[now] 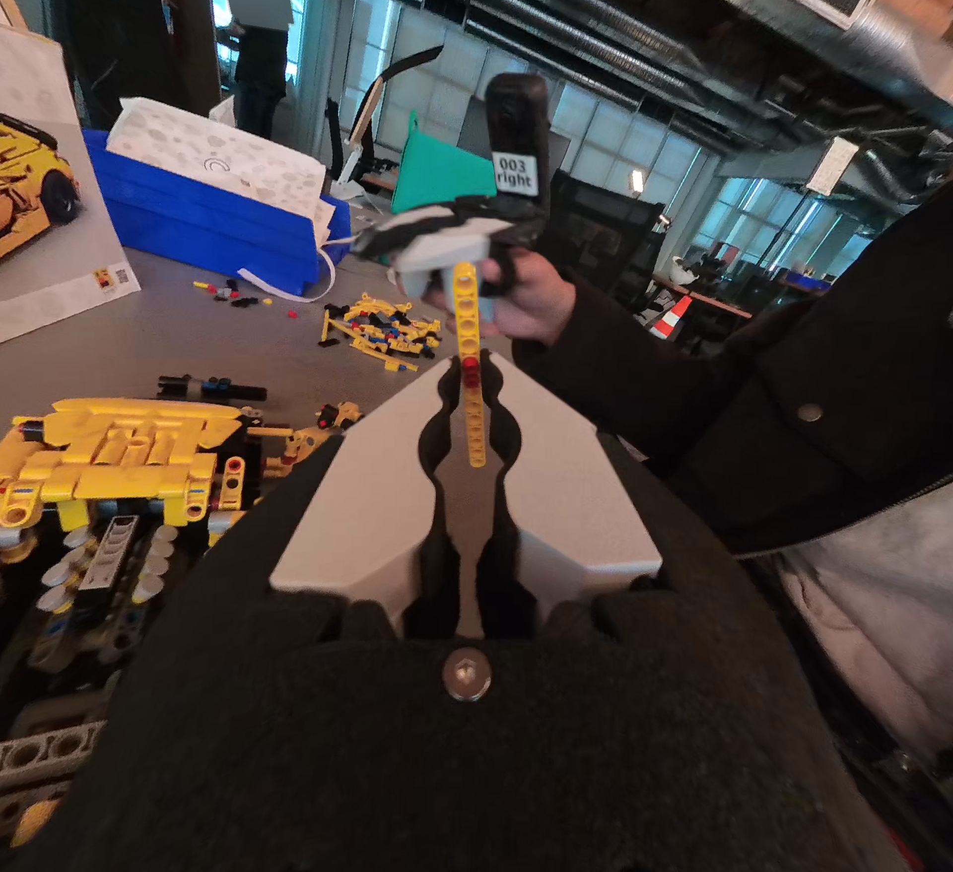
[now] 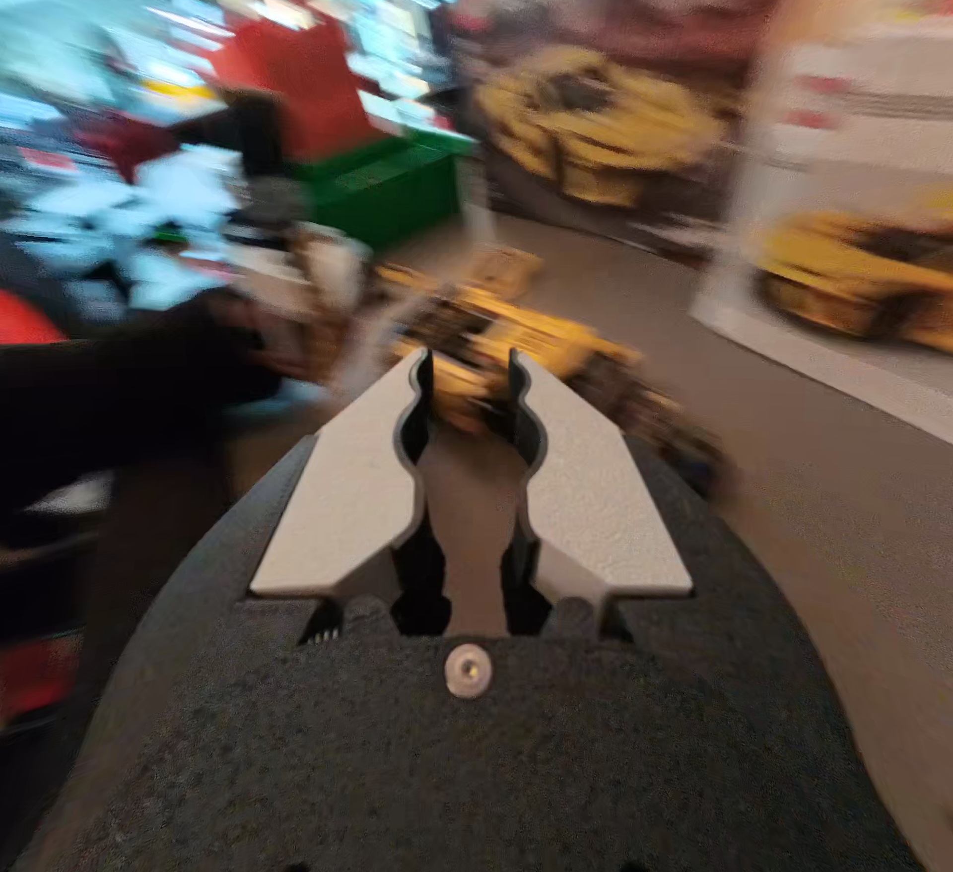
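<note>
In the left wrist view my left gripper (image 1: 470, 365) is shut on a long yellow beam with holes (image 1: 466, 311). The beam stands upright between the tips and carries a red pin (image 1: 470, 373) at the grip. Beyond it a hand holds my right gripper (image 1: 376, 241), blurred and pointing left, and the beam's upper end overlaps its body. In the right wrist view, which is heavily blurred, my right gripper (image 2: 470, 362) is open and empty. Past its tips lies a partly built yellow car model (image 2: 515, 347), which also shows at the lower left of the left wrist view (image 1: 118, 450).
On the grey table (image 1: 154, 331) lie a pile of loose yellow and black pieces (image 1: 384, 326), a blue bin (image 1: 206, 218) and a booklet picturing a yellow car (image 1: 46, 187). A dark sleeve (image 1: 722, 383) crosses the right. A green bin (image 2: 381, 187) and a picture box (image 2: 593, 125) stand behind. Left tips to right tips: about 9 cm.
</note>
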Motion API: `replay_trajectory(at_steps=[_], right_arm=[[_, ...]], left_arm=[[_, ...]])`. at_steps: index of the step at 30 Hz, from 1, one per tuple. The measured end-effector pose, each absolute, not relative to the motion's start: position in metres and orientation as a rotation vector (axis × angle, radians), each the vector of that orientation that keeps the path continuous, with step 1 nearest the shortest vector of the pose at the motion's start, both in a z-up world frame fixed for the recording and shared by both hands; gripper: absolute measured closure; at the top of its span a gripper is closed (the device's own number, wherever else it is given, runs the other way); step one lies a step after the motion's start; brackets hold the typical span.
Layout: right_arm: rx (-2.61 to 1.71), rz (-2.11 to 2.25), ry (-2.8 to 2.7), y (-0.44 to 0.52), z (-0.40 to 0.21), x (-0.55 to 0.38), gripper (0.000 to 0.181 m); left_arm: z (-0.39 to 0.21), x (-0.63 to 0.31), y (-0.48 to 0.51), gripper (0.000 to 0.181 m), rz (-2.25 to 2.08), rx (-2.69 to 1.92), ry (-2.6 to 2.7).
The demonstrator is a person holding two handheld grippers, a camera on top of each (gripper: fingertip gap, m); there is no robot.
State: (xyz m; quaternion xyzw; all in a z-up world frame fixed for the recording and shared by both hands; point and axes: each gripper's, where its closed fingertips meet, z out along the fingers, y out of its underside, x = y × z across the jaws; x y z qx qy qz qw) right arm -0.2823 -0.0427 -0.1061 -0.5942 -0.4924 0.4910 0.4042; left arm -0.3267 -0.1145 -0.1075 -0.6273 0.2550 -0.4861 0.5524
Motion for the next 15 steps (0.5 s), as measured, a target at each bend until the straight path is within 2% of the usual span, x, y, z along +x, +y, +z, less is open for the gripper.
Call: replay_trajectory(at_steps=[2, 6, 9, 12, 15], right_arm=[[-1.288, 1.386, -1.369, -0.102, -0.098, -0.314, 0.153], [-1.115, 0.971, -1.371, -0.120, -0.116, -0.340, 0.151], [-1.149, 0.697, -1.352, -0.110, -0.130, -0.348, 0.160], [-1.215, 0.691, -1.302, -0.100, -0.132, -0.345, 0.172], [-1.365, 0.912, -1.262, -0.094, -0.134, -0.340, 0.173]], left_arm=[[-0.105, -0.327, -0.116, 0.174, -1.165, -1.466, 0.596], [-0.094, -0.329, -0.117, 0.175, -1.258, -1.404, 0.532], [-0.095, -0.329, -0.114, 0.174, -1.268, -1.411, 0.513], [-0.099, -0.330, -0.111, 0.174, -1.270, -1.435, 0.497], [-0.102, -0.335, -0.106, 0.173, -1.220, -1.455, 0.479]])
